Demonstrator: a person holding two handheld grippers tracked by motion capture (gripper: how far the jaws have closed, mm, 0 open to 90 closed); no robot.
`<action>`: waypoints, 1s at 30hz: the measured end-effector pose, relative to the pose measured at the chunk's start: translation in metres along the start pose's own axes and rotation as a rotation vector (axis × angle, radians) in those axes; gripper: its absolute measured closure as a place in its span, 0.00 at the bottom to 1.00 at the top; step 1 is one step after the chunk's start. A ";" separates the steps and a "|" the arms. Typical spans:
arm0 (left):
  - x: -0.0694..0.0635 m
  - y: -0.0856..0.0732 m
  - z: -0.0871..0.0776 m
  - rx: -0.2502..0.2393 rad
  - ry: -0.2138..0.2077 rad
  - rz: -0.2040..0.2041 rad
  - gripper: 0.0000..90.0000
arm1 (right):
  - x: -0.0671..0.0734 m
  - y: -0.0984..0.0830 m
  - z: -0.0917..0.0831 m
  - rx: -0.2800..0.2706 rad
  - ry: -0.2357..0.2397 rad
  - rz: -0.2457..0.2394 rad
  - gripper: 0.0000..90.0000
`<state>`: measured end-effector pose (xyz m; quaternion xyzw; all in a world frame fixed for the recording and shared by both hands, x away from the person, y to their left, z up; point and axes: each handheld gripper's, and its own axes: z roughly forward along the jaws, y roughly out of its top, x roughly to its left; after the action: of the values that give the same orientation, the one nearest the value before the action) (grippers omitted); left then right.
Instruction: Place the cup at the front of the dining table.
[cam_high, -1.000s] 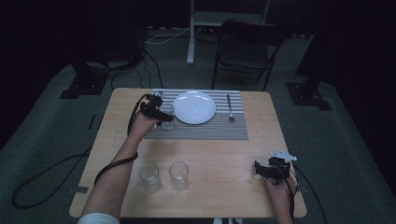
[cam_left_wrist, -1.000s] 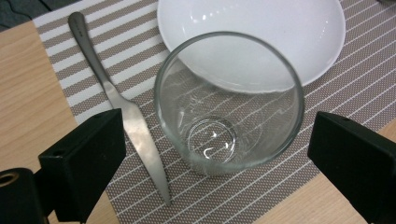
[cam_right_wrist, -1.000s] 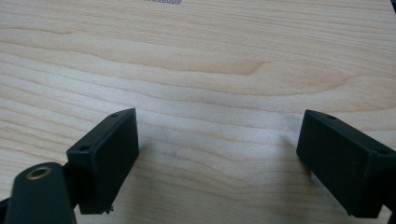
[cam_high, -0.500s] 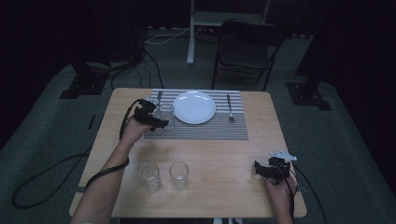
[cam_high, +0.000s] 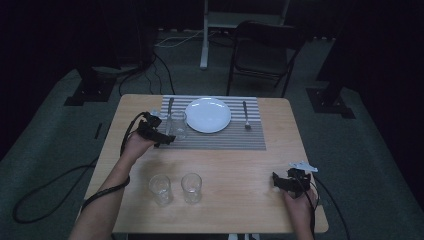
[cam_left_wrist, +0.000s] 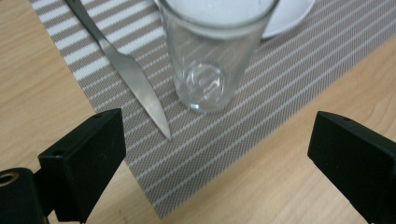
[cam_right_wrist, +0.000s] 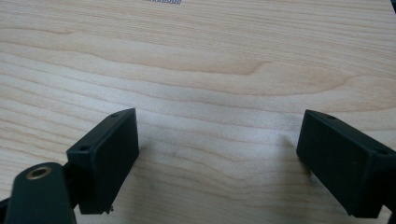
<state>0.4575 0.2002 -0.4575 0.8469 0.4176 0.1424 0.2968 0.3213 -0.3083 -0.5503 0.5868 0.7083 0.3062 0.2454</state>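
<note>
A wooden table (cam_high: 235, 165) seen from above in a dim room, set with a grey striped placemat (cam_high: 220, 137) at its far side. No brand, label or writing can be read on anything.

On the placemat sit a white plate (cam_high: 208, 114), a fork (cam_high: 246, 116) to its right and a knife (cam_high: 170, 107) to its left. An empty clear glass (cam_high: 178, 124) stands upright on the mat's left part, between the knife and the plate.

The left gripper (cam_high: 162, 137), held in the person's left hand (cam_high: 136, 145), lies just beside the mat's near left corner, pointing at that glass. Its jaws are spread wide and hold nothing; the glass stands apart from them, just ahead of the gap.

The left gripper view adds detail: the glass (cam_left_wrist: 212, 51) upright on the mat, the knife (cam_left_wrist: 126, 70) tip close beside its base, the plate (cam_left_wrist: 289, 18) edge behind it, and the mat's corner between the two black jaws.

Two more empty glasses, one (cam_high: 160, 189) beside the other (cam_high: 191, 187), stand near the table's front edge.

The right gripper (cam_high: 280, 181) rests near the front right corner, well apart from everything. Its own view shows bare wood grain between widely parted, empty jaws, with a sliver of the mat at the top edge.
</note>
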 end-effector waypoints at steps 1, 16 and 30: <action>0.001 -0.003 -0.001 -0.001 -0.002 -0.002 0.05 | 0.000 0.000 0.000 0.000 0.000 0.000 0.14; 0.004 -0.036 -0.014 -0.034 -0.014 -0.021 0.05 | 0.000 0.000 0.000 0.000 0.000 0.001 0.14; 0.005 -0.070 -0.023 -0.089 0.008 -0.088 0.05 | 0.000 0.000 0.000 0.000 0.000 0.000 0.14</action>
<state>0.4056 0.2463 -0.4826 0.8130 0.4490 0.1508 0.3386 0.3213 -0.3083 -0.5503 0.5870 0.7081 0.3061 0.2454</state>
